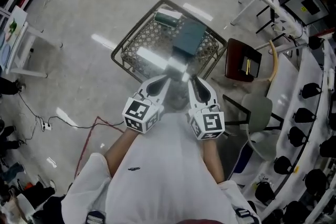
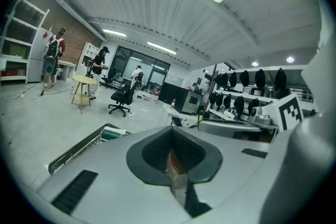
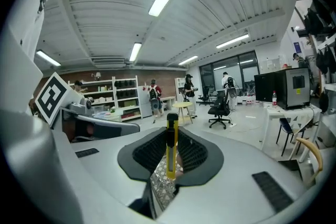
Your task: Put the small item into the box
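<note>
Grey workshop floor lies below, with a wire basket standing on it just ahead of both tools. The right tool is clamped on a yellow utility knife over the basket's near edge. The left tool is closed with nothing in it. This looks like the carrying step. The next move calls for lowering the knife into the basket and releasing it.

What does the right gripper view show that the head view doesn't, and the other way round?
Only the right gripper view: a yellow utility knife clamped between the jaws of the right gripper, plus people standing far off. Only the head view: the whole wire basket, a dark teal box inside it, and the person's forearms. Both: the right gripper, the marker cube on the left gripper, and the basket's lattice.
</note>
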The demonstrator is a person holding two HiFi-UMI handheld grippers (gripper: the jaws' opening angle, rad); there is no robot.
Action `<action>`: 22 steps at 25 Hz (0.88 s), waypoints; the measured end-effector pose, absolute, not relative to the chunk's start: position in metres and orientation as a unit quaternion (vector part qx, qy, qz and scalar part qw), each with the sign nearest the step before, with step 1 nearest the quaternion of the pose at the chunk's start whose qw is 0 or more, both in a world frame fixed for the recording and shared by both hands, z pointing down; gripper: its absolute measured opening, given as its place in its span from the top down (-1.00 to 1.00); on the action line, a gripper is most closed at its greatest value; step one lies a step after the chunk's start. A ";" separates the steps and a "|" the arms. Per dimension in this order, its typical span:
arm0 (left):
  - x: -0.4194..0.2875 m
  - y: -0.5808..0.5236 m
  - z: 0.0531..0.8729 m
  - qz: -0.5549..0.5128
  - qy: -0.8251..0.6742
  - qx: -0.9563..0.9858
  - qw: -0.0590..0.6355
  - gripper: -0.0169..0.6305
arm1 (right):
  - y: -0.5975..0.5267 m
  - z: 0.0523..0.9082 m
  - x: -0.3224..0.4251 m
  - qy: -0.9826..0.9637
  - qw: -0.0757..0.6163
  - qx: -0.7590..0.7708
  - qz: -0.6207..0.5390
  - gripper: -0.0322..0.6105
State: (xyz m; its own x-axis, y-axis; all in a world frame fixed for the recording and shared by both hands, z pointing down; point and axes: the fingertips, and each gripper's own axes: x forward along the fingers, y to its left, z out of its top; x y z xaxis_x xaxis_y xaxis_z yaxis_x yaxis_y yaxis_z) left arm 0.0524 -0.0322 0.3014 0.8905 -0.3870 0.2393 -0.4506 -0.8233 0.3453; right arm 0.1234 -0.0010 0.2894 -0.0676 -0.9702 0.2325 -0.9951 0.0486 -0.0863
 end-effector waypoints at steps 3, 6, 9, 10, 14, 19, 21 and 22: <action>0.061 -0.049 0.304 0.080 -0.242 0.945 0.204 0.94 | -0.021 0.291 0.139 -0.734 0.062 0.667 0.110 0.73; 0.071 -0.065 0.309 0.084 -0.269 0.936 0.210 0.94 | -0.039 0.296 0.154 -0.746 0.067 0.652 0.119 0.73; 0.078 -0.073 0.317 0.089 -0.293 0.925 0.226 0.94 | -0.050 0.305 0.166 -0.757 0.077 0.636 0.131 0.73; 0.080 -0.076 0.321 0.092 -0.299 0.922 0.230 0.94 | -0.054 0.309 0.168 -0.760 0.081 0.630 0.135 0.73; 0.091 -0.086 0.335 0.103 -0.317 0.912 0.241 0.94 | -0.067 0.326 0.178 -0.772 0.095 0.611 0.147 0.73; 0.105 -0.095 0.351 0.114 -0.326 0.906 0.243 0.94 | -0.084 0.348 0.188 -0.785 0.117 0.591 0.145 0.73; 0.108 -0.098 0.360 0.117 -0.331 0.903 0.246 0.94 | -0.091 0.360 0.191 -0.791 0.127 0.581 0.145 0.73; 0.108 -0.099 0.365 0.120 -0.334 0.901 0.248 0.94 | -0.095 0.366 0.192 -0.793 0.131 0.576 0.146 0.73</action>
